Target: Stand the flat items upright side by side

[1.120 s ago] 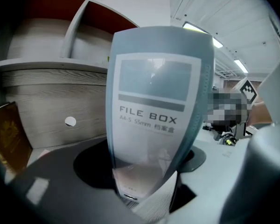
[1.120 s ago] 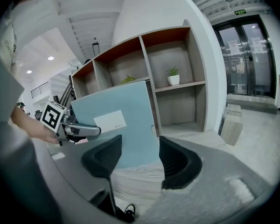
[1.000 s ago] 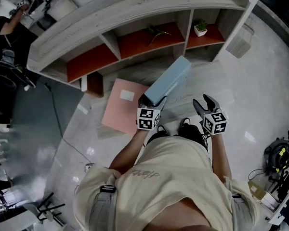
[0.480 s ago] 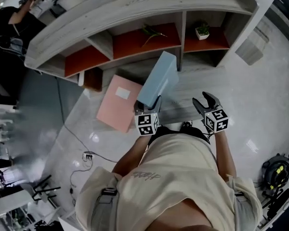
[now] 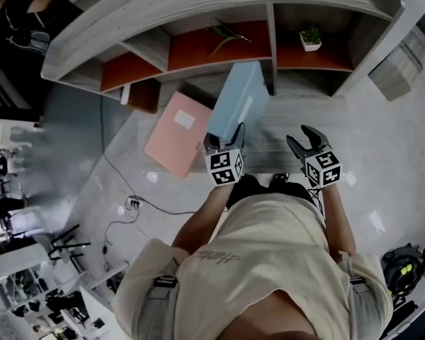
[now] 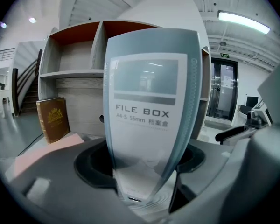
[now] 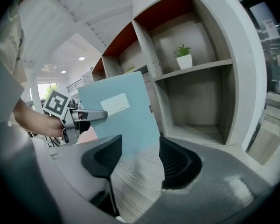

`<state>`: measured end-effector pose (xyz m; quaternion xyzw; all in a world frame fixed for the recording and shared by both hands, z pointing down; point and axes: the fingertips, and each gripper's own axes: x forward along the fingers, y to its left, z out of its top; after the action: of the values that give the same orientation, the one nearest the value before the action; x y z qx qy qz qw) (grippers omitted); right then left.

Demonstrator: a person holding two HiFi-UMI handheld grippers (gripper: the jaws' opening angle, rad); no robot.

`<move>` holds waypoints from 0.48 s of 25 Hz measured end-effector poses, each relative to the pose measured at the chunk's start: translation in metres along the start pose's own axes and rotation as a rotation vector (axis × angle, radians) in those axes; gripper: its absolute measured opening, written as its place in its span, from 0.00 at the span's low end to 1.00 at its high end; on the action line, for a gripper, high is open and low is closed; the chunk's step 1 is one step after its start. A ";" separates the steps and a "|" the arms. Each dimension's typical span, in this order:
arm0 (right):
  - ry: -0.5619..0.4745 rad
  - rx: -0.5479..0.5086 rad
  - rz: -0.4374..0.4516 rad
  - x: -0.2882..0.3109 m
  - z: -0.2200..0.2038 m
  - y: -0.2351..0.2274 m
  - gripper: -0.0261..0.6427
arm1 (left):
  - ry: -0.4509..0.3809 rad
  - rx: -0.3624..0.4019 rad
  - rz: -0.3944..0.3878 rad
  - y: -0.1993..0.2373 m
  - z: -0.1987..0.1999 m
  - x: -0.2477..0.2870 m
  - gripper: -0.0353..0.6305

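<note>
A light-blue file box (image 5: pixel 237 103) stands on end over the low wooden ledge (image 5: pixel 283 151) in front of the shelf unit. My left gripper (image 5: pixel 224 137) is shut on its near lower end. In the left gripper view the box's labelled spine (image 6: pixel 149 106) fills the gap between the jaws of the left gripper (image 6: pixel 142 164). A pink flat box (image 5: pixel 178 133) lies flat on the ledge to its left. My right gripper (image 5: pixel 306 140) hovers open and empty to the right of the box. In the right gripper view, the blue box (image 7: pixel 121 111) and left gripper (image 7: pixel 72 116) show beyond the right gripper (image 7: pixel 140 160).
The grey shelf unit (image 5: pixel 198 9) has red-backed compartments, one holding a small potted plant (image 5: pixel 311 37) and another a green sprig (image 5: pixel 225 35). A brown book (image 6: pixel 53 119) stands at the shelf's left end. Cables (image 5: pixel 131 204) trail over the floor at left. Gear (image 5: pixel 404 264) sits at lower right.
The blue file box has swung from a slant to the right to nearly straight toward the shelf, still in my left gripper. The right gripper stays open beside it.
</note>
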<state>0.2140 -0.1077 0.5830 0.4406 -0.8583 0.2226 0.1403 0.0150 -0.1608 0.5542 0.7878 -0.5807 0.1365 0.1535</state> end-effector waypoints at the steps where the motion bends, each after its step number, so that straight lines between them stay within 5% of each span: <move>1: -0.002 0.013 0.011 0.001 -0.001 0.001 0.41 | 0.002 -0.005 0.011 -0.001 0.002 0.003 0.59; 12: 0.036 -0.001 0.045 0.000 -0.015 -0.011 0.40 | 0.023 -0.049 0.046 -0.025 0.016 0.035 0.59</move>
<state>0.2237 -0.1055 0.5987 0.4171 -0.8654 0.2331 0.1510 0.0497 -0.1902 0.5515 0.7685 -0.6002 0.1347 0.1762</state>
